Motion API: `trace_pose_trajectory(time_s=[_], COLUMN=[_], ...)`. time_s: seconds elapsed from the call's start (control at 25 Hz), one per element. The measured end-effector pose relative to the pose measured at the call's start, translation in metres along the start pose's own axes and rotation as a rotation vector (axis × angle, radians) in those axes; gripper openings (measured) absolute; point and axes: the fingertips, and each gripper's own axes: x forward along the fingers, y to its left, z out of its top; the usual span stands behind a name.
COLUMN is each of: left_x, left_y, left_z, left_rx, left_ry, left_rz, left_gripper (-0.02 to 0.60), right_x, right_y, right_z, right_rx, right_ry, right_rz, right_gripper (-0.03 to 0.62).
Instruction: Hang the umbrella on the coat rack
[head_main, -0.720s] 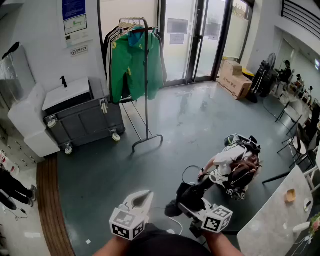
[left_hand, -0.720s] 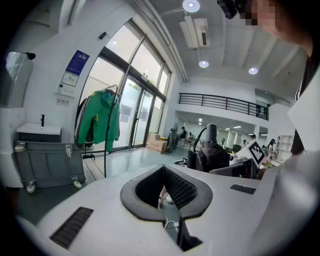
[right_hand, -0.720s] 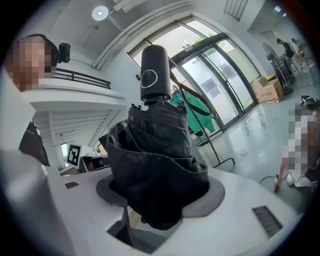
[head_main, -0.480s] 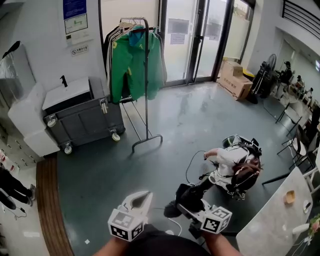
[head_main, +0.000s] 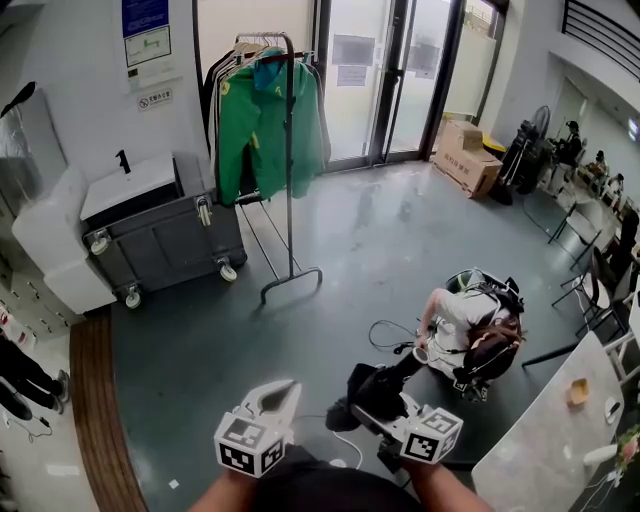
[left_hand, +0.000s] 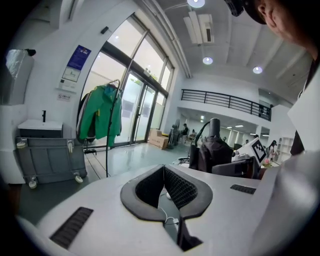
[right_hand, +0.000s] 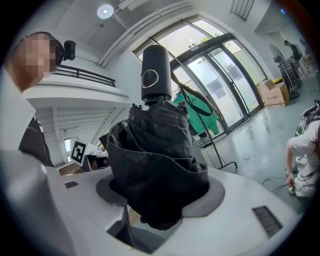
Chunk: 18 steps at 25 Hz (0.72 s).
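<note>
Your right claw (right_hand: 161, 202) was closed tight on the folded black umbrella (right_hand: 155, 165). The claw's two sides pressed on the bunched cloth. The umbrella stood up out of the claw, with its round black handle (right_hand: 156, 72) at the top. From the head view, you held it low in front of you, at the right side.

Your left claw (left_hand: 162, 171) was closed too, with its tips together and nothing between them. It pointed a little down, just beside the right one.

The coat rack (head_main: 289, 150) stood well apart from the umbrella, across the grey floor (head_main: 330, 260), near the glass doors (head_main: 385, 80). A green jacket (head_main: 262, 130) hung on it. A grey cart (head_main: 170, 235) stood to the left of the rack. A person (head_main: 470, 330) was crouched on the floor to your right.
</note>
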Motion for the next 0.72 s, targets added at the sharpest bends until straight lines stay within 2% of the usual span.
trace_pose_trajectory(time_s=[0.32,0.72], left_x=[0.011,0.033], left_y=[0.030,0.111], left_z=[0.018,0.054], left_rx=[0.011,0.020], left_ry=[-0.021,-0.053], left_rz=[-0.005,-0.004], left_gripper=[0.015,0.015], right_x=[0.032,0.105], right_y=[-0.007,-0.032], right_z=[0.004,0.032], right_rx=[-0.047,-0.012], right_ry=[0.051,0.064], right_rz=[-0.023,-0.050], right_gripper=[0.249,0.249])
